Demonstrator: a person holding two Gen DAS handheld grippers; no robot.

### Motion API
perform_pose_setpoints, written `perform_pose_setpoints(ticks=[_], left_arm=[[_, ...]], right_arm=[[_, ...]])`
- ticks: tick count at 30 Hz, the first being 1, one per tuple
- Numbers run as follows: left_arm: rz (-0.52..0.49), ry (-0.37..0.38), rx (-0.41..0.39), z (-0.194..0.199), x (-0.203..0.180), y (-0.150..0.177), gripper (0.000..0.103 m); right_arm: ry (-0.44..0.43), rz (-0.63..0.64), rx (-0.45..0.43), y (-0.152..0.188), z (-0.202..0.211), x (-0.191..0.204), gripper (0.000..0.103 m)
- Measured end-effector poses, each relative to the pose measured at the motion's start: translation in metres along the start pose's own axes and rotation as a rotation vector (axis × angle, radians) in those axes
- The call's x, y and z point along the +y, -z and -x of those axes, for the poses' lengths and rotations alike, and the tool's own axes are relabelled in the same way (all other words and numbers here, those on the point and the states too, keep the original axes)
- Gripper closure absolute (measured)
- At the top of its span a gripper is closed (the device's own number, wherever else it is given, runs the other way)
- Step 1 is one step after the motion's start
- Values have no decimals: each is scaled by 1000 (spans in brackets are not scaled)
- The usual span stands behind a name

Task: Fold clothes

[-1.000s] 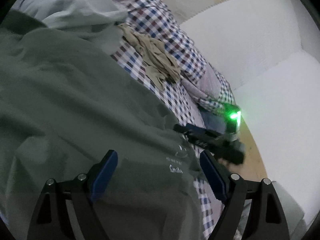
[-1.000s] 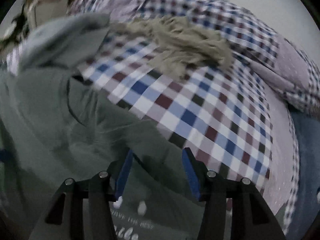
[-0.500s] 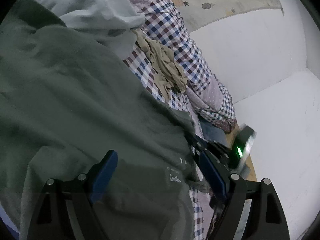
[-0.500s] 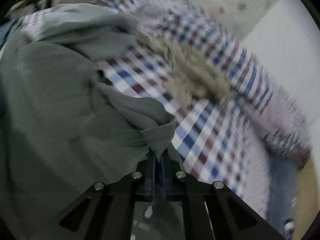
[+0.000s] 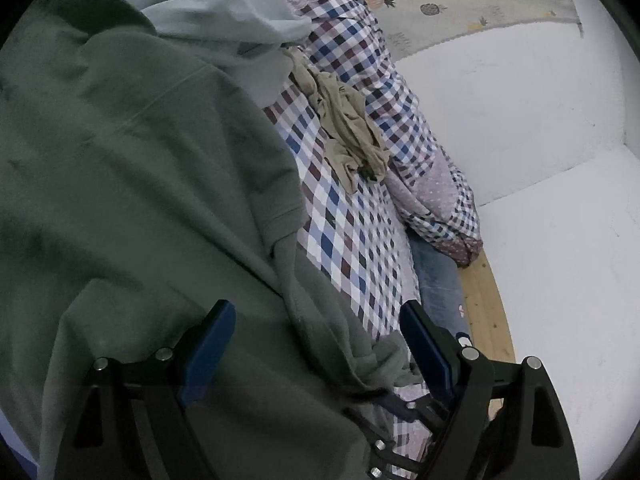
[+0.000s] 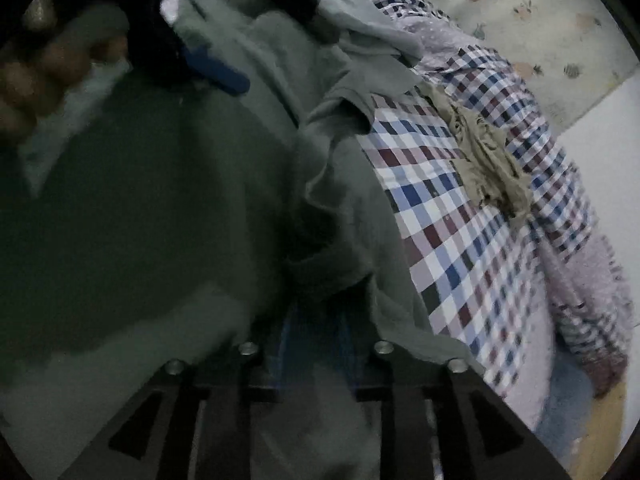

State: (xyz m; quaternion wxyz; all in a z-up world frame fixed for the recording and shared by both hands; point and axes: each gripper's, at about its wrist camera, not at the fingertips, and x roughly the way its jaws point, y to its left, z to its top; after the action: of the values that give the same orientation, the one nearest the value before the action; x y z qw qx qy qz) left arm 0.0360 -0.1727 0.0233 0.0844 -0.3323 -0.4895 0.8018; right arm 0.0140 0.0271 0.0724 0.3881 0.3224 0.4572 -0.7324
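Fingers (image 5: 216,344) on the left gripper (image 5: 320,348) stand wide apart, blue pads showing at 7 and 5 o'clock, nothing pinched between them. Under and between them spreads the grey-green sweatshirt (image 5: 140,200), filling the whole left half of the left wrist view, its hem bunched at 6 o'clock. A pale blue-grey garment (image 5: 224,12) lies at 12 o'clock, touching the sweatshirt's upper edge. Just beside it, toward 1 o'clock, a crumpled beige garment (image 5: 348,128) sits on the checked bedsheet (image 5: 348,248). A rolled checked quilt (image 5: 424,168) runs along the sheet's far edge toward 3 o'clock, with a pineapple-print mat (image 5: 460,4) at 1 o'clock. At 5 o'clock, parts of the other gripper peek out from under the hem.

Over to the right wrist view: the right gripper (image 6: 316,344) has its fingers drawn close together at 6 o'clock, clamped on a fold of the sweatshirt (image 6: 160,220), which drapes over them and hides the tips. The cloth rises up and left, dark and blurred. At 11 o'clock a blue pad of the left gripper (image 6: 224,72) hovers over the sweatshirt, and a hand (image 6: 44,80) shows at 10 o'clock. The beige garment (image 6: 488,160) lies at 2 o'clock on the bedsheet (image 6: 440,240).
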Motion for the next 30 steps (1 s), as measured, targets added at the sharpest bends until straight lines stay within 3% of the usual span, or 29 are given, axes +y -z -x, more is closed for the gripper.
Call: perform_pose_setpoints(ticks=[7, 15, 19, 25, 30], left_arm=[[12, 6, 2, 4, 2, 2, 16], [17, 9, -76, 18, 2, -6, 16], [61, 15, -162, 37, 11, -14, 16], [157, 43, -213, 55, 35, -31, 16], [211, 54, -200, 51, 44, -36, 16]], right_arm=[[-189, -136, -105, -13, 34, -24, 59], [-275, -343, -232, -44, 45, -59, 56], [-334, -512, -219, -75, 6, -88, 55], [-494, -711, -153, -108, -72, -116, 55], [-471, -772, -70, -114, -122, -122, 55]])
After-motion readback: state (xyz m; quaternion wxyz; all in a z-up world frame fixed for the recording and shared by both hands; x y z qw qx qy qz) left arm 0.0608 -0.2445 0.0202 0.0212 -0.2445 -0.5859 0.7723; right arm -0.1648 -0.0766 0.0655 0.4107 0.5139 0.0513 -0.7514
